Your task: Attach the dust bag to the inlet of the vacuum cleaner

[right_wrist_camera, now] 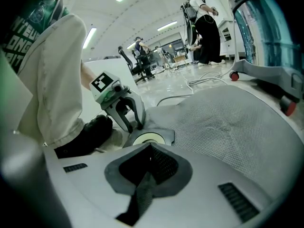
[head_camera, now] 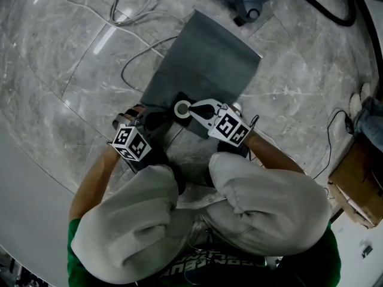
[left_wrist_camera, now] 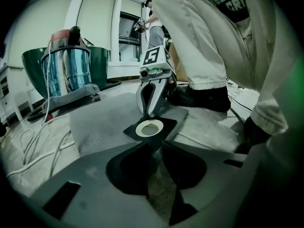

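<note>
The grey mesh dust bag (head_camera: 206, 64) lies flat on the marble floor, its black collar with a white ring (head_camera: 182, 109) at the near end. My left gripper (head_camera: 160, 119) is shut on the collar's near left corner (left_wrist_camera: 154, 144). My right gripper (head_camera: 192, 109) comes in from the right, shut on the collar's edge and the bag's mesh (right_wrist_camera: 149, 151) beside the ring (right_wrist_camera: 147, 137). Each gripper shows in the other's view, the right gripper (left_wrist_camera: 149, 112) and the left gripper (right_wrist_camera: 135, 126) both at the ring. The vacuum cleaner (left_wrist_camera: 69, 70) stands beyond the bag's far end.
The person squats over the collar, knees (head_camera: 197, 220) close behind both grippers. White and black cables (head_camera: 128, 70) loop over the floor left of the bag and around the vacuum's base (head_camera: 245, 5). A cardboard box (head_camera: 359, 178) sits at the right. People and chairs stand far off.
</note>
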Tool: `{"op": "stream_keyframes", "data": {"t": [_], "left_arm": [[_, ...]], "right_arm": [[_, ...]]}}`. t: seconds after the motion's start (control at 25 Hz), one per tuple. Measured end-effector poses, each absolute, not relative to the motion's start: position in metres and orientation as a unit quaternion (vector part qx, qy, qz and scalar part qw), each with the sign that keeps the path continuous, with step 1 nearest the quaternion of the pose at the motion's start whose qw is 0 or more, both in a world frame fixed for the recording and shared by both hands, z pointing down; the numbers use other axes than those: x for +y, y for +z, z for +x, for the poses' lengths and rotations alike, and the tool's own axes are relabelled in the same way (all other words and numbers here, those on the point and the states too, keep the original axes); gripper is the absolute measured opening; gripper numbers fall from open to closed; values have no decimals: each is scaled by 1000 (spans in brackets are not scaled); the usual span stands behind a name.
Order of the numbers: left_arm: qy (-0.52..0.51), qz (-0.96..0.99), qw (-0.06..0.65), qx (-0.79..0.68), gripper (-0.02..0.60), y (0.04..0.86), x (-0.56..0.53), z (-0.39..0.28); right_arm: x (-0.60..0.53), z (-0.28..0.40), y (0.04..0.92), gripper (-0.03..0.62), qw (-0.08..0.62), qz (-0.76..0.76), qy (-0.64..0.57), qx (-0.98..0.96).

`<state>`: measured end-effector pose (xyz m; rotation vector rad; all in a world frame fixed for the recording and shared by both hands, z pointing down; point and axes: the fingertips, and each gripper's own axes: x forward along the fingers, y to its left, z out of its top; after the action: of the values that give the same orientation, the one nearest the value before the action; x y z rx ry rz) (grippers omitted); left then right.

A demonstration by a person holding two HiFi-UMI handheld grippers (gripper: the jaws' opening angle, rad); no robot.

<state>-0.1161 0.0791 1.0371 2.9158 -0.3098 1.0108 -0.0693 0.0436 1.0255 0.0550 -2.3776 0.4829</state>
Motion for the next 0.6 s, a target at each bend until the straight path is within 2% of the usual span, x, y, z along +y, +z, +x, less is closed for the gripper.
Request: {"op": "stream_keyframes", "data": {"t": [0.6], "left_arm": [[275, 952, 28, -132, 72, 991, 9, -80]], "right_arm": [[10, -36, 970, 9, 305, 100, 151, -935]]}}
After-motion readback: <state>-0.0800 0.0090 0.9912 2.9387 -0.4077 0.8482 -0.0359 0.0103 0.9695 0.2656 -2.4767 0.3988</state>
